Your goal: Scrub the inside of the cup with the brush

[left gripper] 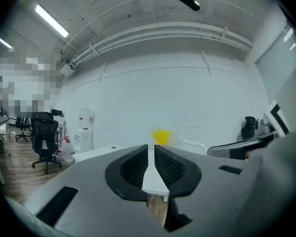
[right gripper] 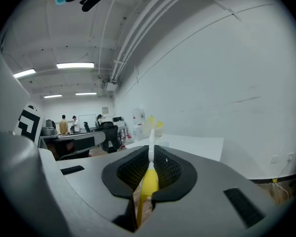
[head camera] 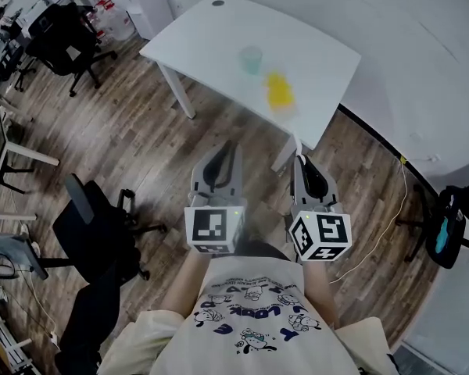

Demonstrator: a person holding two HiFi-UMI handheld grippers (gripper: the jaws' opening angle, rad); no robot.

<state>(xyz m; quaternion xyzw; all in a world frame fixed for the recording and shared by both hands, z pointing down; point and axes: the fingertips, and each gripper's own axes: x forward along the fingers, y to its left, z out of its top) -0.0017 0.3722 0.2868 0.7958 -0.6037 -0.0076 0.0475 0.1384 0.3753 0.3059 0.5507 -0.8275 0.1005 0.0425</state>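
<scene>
Wood-plank floor (head camera: pixel 141 147) fills the near ground, and the white table (head camera: pixel 211 30) stands beyond it. All positions below are given relative to that table.

**Near side of the table**
- The person stands back from the table, well apart from its near edge, with both grippers held out level towards it.
- Left gripper (left gripper: pixel 151 154): its jaws are pressed together with nothing between them.
- Right gripper (right gripper: pixel 151 154): its jaws are clamped on the yellow handle of the brush (head camera: pixel 279 91). The white shaft runs forward out of the jaws, and the yellow bristle head, blurred in the head view, shows against the table's near right part. It appears to be carried in the air rather than resting on the top.

**On the table**
- The cup (head camera: pixel 251 59), pale and translucent, stands upright near the middle of the top, beyond and just left of the brush head as the head view shows it. Neither gripper touches it.

**Beyond and beside the table**
- Black office chairs (head camera: pixel 62 30) stand off its far left end.

**Step in hand (judged)**
- Approach. The brush is secured, but scrubbing has not begun.

**Next move (judged)**
1. Close the gap to the table.
2. Open the left jaws and clamp the cup wall so that the cup cannot slide or tip.
3. Angle the brush downward and align its head with the cup mouth before entering.
</scene>
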